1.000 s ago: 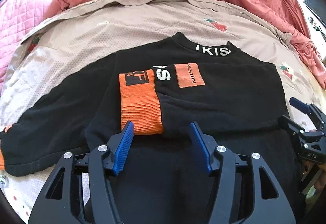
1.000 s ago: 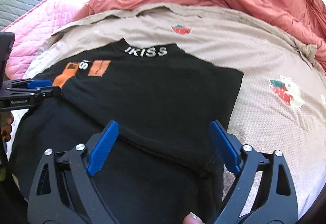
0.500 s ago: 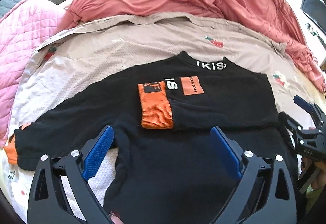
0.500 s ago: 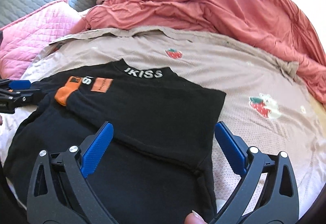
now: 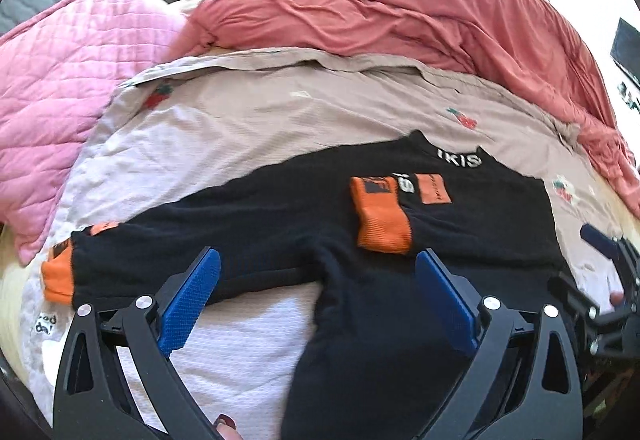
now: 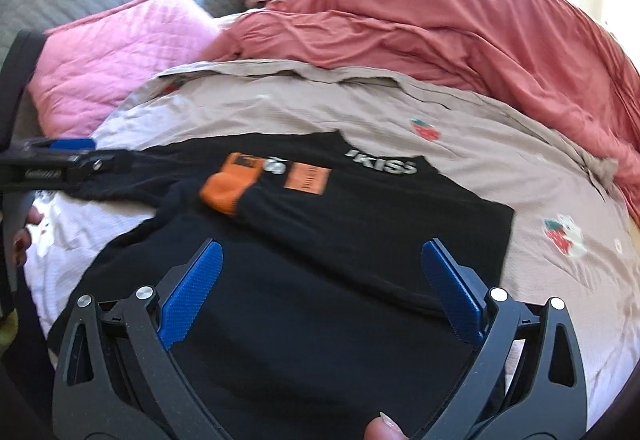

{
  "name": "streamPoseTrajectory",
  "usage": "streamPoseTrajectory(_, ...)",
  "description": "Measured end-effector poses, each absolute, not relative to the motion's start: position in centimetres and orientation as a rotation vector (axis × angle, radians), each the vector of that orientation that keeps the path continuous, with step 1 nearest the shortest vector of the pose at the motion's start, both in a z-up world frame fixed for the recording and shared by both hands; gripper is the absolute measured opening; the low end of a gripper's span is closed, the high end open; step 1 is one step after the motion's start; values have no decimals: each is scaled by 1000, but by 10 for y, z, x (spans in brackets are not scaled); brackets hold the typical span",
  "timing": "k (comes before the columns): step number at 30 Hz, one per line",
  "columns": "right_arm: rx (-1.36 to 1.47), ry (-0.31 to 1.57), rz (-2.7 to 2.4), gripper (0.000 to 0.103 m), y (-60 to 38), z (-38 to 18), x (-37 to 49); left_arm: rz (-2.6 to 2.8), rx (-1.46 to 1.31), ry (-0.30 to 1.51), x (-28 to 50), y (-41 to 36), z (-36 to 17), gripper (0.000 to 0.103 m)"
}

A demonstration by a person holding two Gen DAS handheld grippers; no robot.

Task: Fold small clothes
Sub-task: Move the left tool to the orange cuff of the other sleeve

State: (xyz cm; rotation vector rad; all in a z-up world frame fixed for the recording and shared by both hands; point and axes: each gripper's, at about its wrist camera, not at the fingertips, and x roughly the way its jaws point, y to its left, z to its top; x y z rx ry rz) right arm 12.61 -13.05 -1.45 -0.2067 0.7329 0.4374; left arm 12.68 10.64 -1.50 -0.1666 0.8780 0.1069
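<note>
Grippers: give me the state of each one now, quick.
Left gripper: open, holding nothing; jaws have just been opening, above the black sweater.
Right gripper: open, holding nothing; jaws have just been opening.

Black long-sleeved top [image 5: 460, 224] with orange cuffs and white collar lettering, spread flat on a beige strawberry-print sheet. One sleeve folded across the chest, its orange cuff [image 5: 382, 226] beside an orange patch; the other sleeve [image 5: 180, 236] stretched outward.

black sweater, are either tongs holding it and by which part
Nothing is held: left tongs and right tongs gape open above the black sweater.
</note>
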Motion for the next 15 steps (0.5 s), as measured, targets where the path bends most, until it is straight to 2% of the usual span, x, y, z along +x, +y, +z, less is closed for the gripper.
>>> streamPoseTrajectory(15, -254, 766, 548, 94, -54, -14, 91, 300, -162, 860, 117, 176, -22, 98)
